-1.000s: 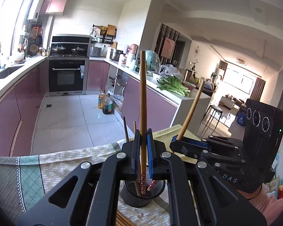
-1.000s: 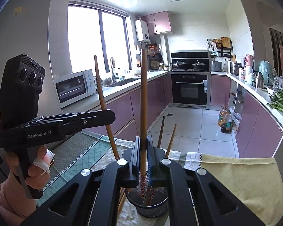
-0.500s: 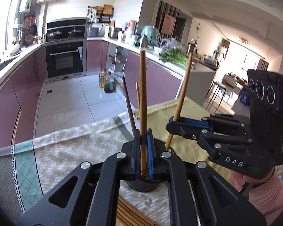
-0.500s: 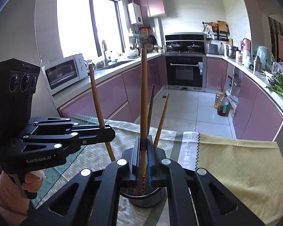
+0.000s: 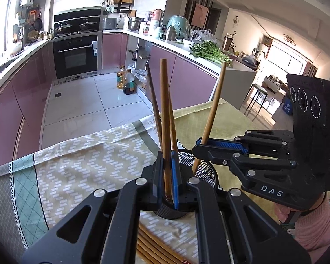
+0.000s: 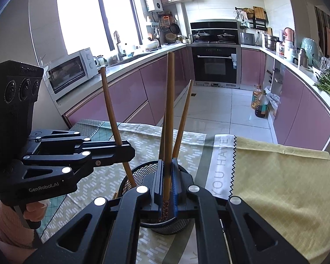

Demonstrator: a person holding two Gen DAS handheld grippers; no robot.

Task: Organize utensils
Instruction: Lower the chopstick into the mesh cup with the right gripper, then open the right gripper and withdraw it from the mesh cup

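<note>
Both grippers over the black mesh holder (image 5: 200,165), which stands on a patterned tablecloth (image 5: 88,167) at the table's far end.

Left gripper (image 5: 166,176): jaws clenched on a wooden chopstick (image 5: 164,114), held upright, its lower end down inside the holder. From the right wrist view the same gripper (image 6: 129,151) comes in from the left, and its chopstick (image 6: 110,110) leans slightly, the tip reaching into the mesh holder (image 6: 140,176) near its left wall.

Right gripper (image 6: 166,180): jaws closed on a second wooden chopstick (image 6: 169,110), upright, patterned red end low between the pads and over the holder's mouth. From the left wrist view this gripper (image 5: 200,147) enters from the right, and its chopstick (image 5: 211,114) tilts with the top leaning right, lower end inside the holder's rim.

Two more chopsticks already stand loose in the holder: a dark one (image 5: 153,101) leaning left, and a lighter one (image 6: 183,118) leaning right.

A bundle of chopsticks (image 5: 156,248) lies flat on the cloth just in front of the holder (partly hidden under the left gripper's body).

Yellow cloth (image 6: 281,182) covers the right part of the table; lettered band (image 6: 220,165) runs between the two fabrics.
</note>
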